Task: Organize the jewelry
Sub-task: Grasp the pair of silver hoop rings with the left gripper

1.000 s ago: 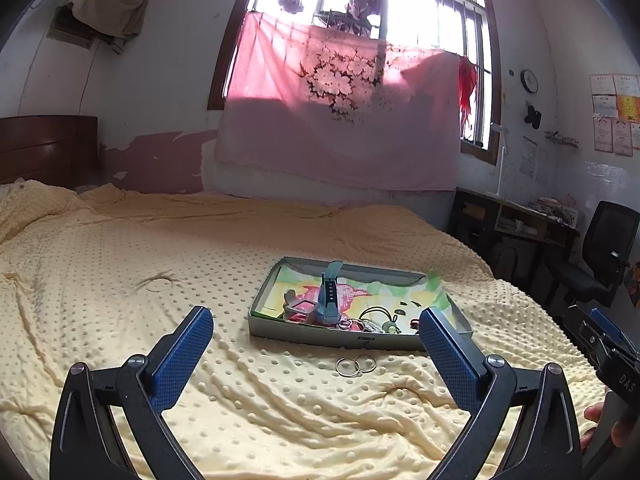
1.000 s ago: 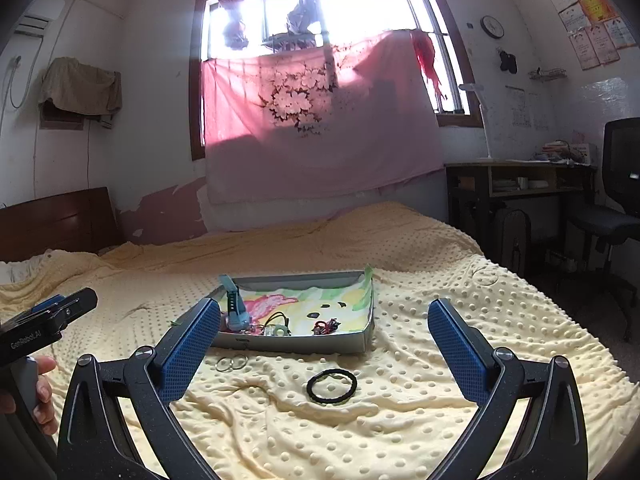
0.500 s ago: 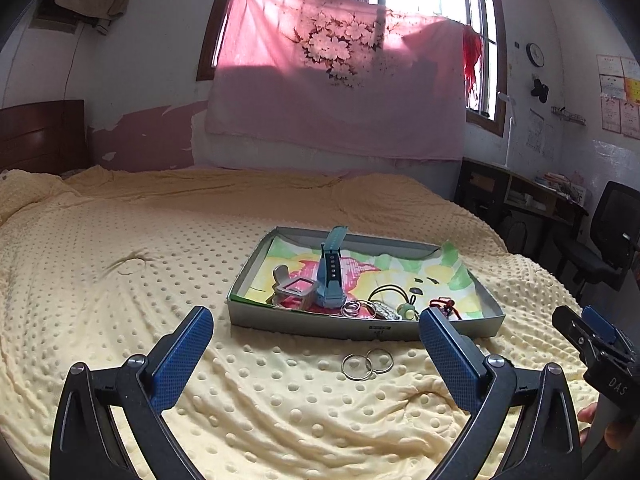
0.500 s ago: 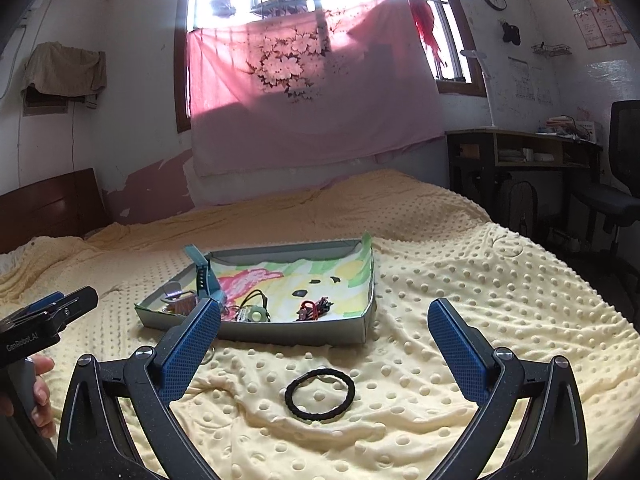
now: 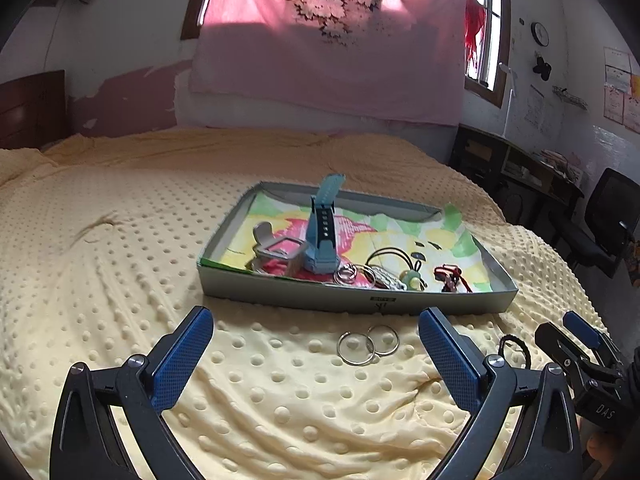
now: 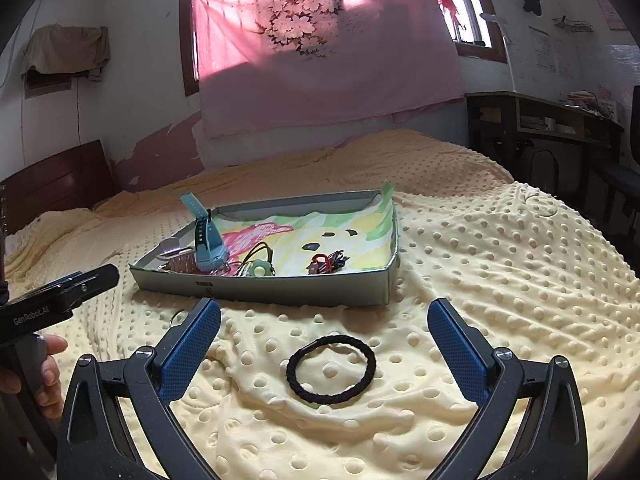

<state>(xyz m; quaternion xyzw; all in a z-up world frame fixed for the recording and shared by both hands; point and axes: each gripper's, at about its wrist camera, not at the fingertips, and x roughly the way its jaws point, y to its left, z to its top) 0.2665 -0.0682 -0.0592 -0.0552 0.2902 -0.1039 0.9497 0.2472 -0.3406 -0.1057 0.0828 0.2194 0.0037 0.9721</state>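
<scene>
Both grippers are gaping wide and empty. The left gripper (image 5: 316,346) is framing two linked metal rings (image 5: 368,345) at lower centre, just before the tray (image 5: 352,300); the right gripper (image 6: 324,346) is framing the black hair tie (image 6: 331,369). The soft, dimpled blanket (image 5: 120,280) is likely giving way under the thin rings, so fingers may snag fabric. Only the right view is showing the whole tie; the rings are showing clearly only in the left.
</scene>
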